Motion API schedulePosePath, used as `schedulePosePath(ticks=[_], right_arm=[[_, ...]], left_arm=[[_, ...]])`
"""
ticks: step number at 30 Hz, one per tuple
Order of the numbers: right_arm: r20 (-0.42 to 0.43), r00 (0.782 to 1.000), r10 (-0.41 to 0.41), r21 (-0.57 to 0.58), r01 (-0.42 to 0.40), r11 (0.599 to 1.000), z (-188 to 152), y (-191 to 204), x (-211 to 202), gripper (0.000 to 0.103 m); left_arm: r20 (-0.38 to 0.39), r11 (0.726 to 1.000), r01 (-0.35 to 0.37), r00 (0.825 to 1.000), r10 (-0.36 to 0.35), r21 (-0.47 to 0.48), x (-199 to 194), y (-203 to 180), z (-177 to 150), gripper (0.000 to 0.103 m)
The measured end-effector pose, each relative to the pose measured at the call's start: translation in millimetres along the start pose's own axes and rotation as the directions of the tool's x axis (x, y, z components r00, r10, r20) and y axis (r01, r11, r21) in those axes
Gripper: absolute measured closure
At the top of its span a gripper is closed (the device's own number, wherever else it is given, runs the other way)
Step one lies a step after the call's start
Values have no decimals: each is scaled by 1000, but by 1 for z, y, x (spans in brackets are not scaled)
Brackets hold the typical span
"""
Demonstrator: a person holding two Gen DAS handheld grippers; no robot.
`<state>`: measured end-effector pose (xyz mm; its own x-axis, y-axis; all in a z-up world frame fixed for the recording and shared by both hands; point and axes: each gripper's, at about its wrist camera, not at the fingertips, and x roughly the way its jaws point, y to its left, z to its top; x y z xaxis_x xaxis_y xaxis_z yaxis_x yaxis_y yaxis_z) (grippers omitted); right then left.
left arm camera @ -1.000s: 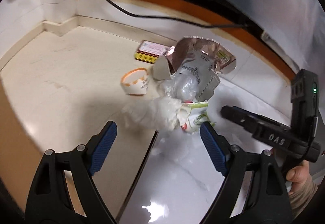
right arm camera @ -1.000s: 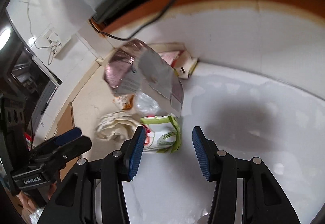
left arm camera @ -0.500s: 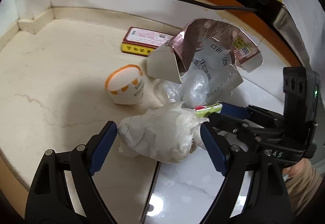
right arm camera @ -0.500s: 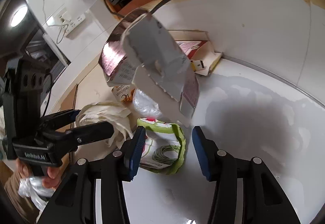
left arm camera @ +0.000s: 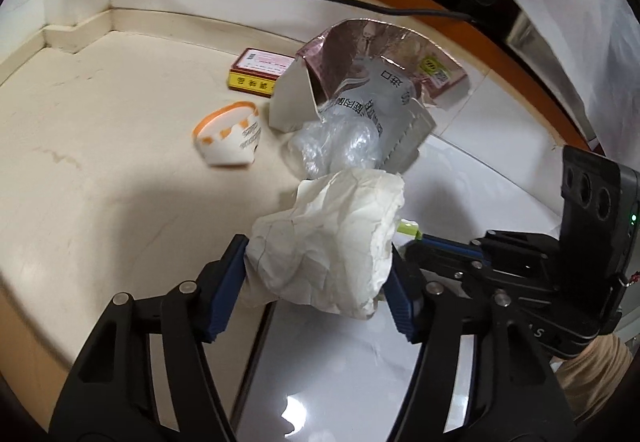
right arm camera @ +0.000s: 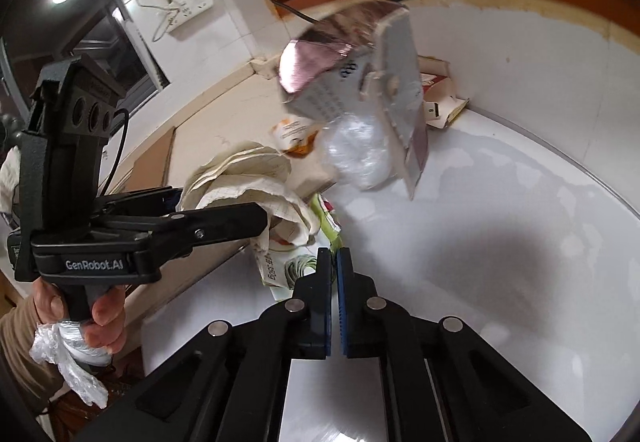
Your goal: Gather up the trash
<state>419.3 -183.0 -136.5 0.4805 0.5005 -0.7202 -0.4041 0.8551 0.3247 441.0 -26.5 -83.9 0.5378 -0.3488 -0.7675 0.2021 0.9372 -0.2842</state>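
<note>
The jaws of the left gripper (left arm camera: 316,282) grip the crumpled tissue (left arm camera: 332,238); the right gripper (right arm camera: 334,262) pinches the green wrapper (right arm camera: 292,266), both near the worktop (left arm camera: 100,145) front edge. Better lift slowly, keeping both grips firm.

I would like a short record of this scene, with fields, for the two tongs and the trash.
left tongs: shut on crumpled white paper
right tongs: shut on edge of green-and-white wrapper
other trash: opened foil-lined carton, clear plastic film, orange-rimmed paper cup on its side, red-and-yellow box
surface: beige counter beside white glossy top
</note>
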Motion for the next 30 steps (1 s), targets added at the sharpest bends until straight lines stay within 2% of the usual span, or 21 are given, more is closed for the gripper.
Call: schedulePosePath(ticks=[9, 18, 23, 30], right_arm=[[79, 994, -69, -57, 74, 996, -37, 49, -53, 101], [202, 977, -75, -132, 103, 986, -102, 128, -137, 102], [239, 969, -57, -153, 95, 984, -155, 171, -176, 102], [222, 972, -81, -206, 128, 970, -219, 216, -189, 102]], left_arm=[[83, 996, -92, 992, 90, 19, -88, -22, -55, 43], [215, 979, -202, 958, 189, 38, -197, -50, -157, 43], [263, 971, -241, 936, 234, -7, -233, -52, -214, 43], [247, 967, -240, 935, 254, -88, -248, -38, -281, 43]])
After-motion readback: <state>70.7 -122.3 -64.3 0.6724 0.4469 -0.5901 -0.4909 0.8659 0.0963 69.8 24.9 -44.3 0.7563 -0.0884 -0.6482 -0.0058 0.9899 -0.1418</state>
